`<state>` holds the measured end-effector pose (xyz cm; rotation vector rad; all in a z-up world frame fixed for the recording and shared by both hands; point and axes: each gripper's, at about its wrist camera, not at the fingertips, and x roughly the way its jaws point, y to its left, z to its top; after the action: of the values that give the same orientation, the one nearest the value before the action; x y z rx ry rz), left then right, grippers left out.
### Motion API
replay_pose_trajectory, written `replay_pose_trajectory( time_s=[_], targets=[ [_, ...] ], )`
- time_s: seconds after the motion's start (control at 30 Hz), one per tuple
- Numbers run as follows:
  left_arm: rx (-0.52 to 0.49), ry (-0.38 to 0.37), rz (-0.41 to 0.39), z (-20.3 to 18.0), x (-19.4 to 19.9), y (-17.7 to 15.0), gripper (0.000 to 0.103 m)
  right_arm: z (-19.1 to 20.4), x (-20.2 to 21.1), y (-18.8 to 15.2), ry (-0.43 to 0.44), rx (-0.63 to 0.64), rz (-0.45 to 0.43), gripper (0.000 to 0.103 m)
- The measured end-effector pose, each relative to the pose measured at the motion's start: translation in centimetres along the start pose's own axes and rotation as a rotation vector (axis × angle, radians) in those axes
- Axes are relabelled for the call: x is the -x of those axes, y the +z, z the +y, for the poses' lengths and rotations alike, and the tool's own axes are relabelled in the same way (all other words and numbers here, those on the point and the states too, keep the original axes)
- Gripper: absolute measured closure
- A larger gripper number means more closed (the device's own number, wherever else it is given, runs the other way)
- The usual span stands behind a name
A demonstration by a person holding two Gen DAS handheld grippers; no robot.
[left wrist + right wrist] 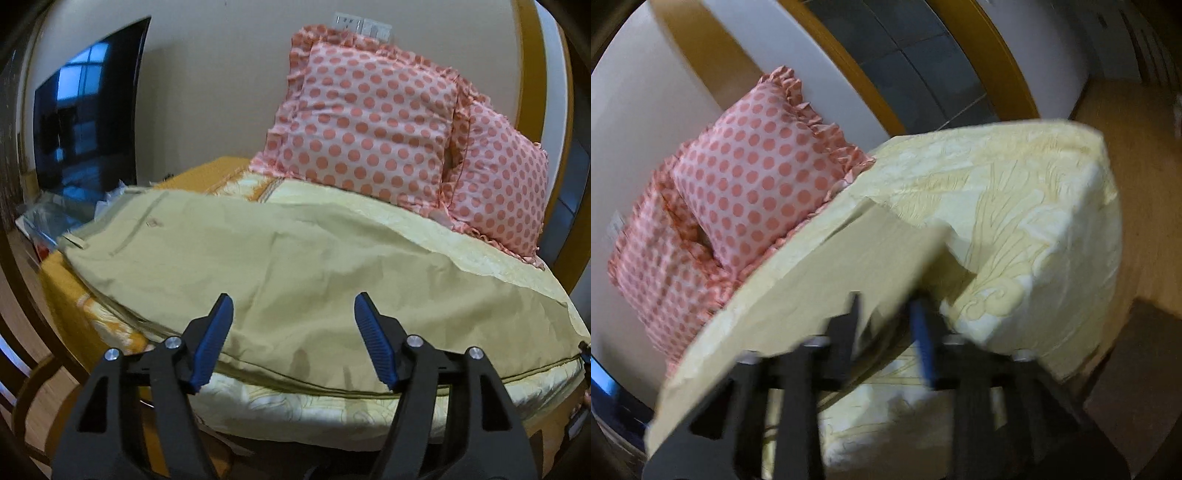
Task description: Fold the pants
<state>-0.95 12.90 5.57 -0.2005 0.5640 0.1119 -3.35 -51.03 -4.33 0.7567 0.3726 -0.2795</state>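
Note:
Khaki-green pants (pixel 240 258) lie spread across the bed, waistband at the far left. My left gripper (pixel 293 310) is open and empty, its blue-padded fingers (pixel 218 332) just above the near edge of the pants. In the blurred right wrist view my right gripper (pixel 890 314) is shut on the pants (pixel 842 266), holding a leg end lifted off the bed. The cloth covers the left finger; the blue pad of the right fingertip (pixel 923 332) shows beside it.
The bed has a pale yellow patterned sheet (pixel 1015 192) over an orange cover (pixel 62 280). Two pink polka-dot pillows (pixel 369 125) stand at the far side against the wall. A dark TV screen (pixel 81 118) is at the left. A wooden floor (pixel 1137 184) lies beyond the bed corner.

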Motion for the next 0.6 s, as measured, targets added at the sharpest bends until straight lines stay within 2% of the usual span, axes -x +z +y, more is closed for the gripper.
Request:
replay_pose_trajectory(
  time_s=[0.07, 0.2, 0.3, 0.37, 0.47, 0.5, 0.6],
  targets=[
    [0.011, -0.001, 0.022, 0.2, -1.0, -0.5, 0.035, -0.1, -0.6, -0.1, 0.024, 0.018, -0.016, 0.097],
    [0.06, -0.011, 0.077, 1.2, -2.8, -1.5, 0.033, 1.6, -0.7, 0.9, 0.132, 0.037, -0.039, 0.098],
    [0.065, -0.019, 0.07, 1.4, -3.1, -2.0, 0.031, 6.7, -0.5, 1.7, 0.268, 0.148, -0.039, 0.098],
    [0.062, -0.019, 0.064, 1.2, -3.1, -2.1, 0.03, 11.9, -0.6, 1.4, 0.401, 0.235, -0.008, 0.098],
    [0.087, -0.033, 0.056, 1.4, -2.9, -1.9, 0.03, 18.8, -1.0, -1.1, 0.578, 0.329, 0.069, 0.098],
    [0.096, -0.038, 0.053, 1.5, -2.8, -1.8, 0.03, 21.7, -1.2, -3.0, 0.649, 0.375, 0.121, 0.098],
    [0.119, -0.038, 0.024, 2.1, -1.9, -1.4, 0.029, 26.9, -1.7, -8.6, 0.763, 0.486, 0.268, 0.098]
  ],
)
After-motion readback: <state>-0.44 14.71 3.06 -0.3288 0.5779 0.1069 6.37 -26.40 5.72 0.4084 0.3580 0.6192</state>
